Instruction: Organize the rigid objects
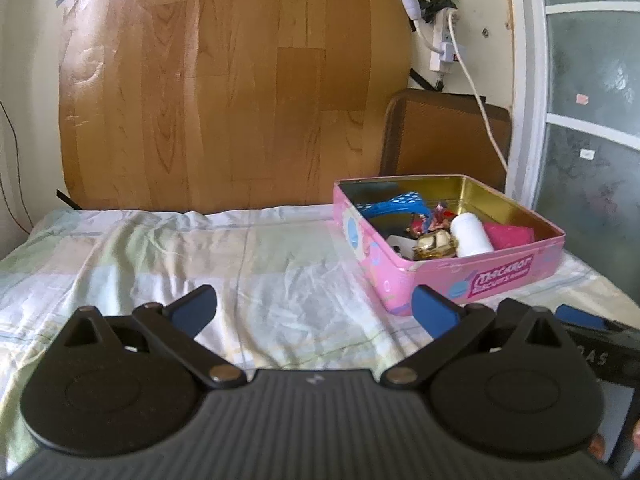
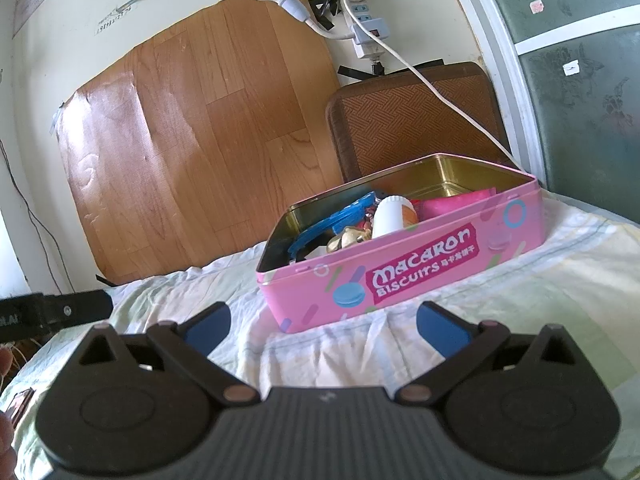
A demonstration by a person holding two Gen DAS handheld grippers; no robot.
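A pink Macaron Biscuits tin (image 1: 516, 270) (image 2: 404, 276) stands open on the cloth-covered table. Inside it lie a white bottle (image 1: 472, 236) (image 2: 390, 216), a blue dotted plastic piece (image 1: 394, 204) (image 2: 332, 220), a gold and red figurine (image 1: 434, 236) (image 2: 348, 238) and a pink item (image 1: 508, 236) (image 2: 452, 202). My left gripper (image 1: 314, 310) is open and empty, left of and in front of the tin. My right gripper (image 2: 324, 326) is open and empty, just in front of the tin's long side.
The table is covered with a pale checked cloth (image 1: 200, 264) (image 2: 540, 304). A wood-pattern sheet (image 1: 224, 92) covers the wall behind. A brown woven board (image 2: 416, 120) leans behind the tin. A white cable (image 2: 440, 92) hangs from a power strip (image 2: 366, 32). A glass door (image 2: 580, 80) stands at right.
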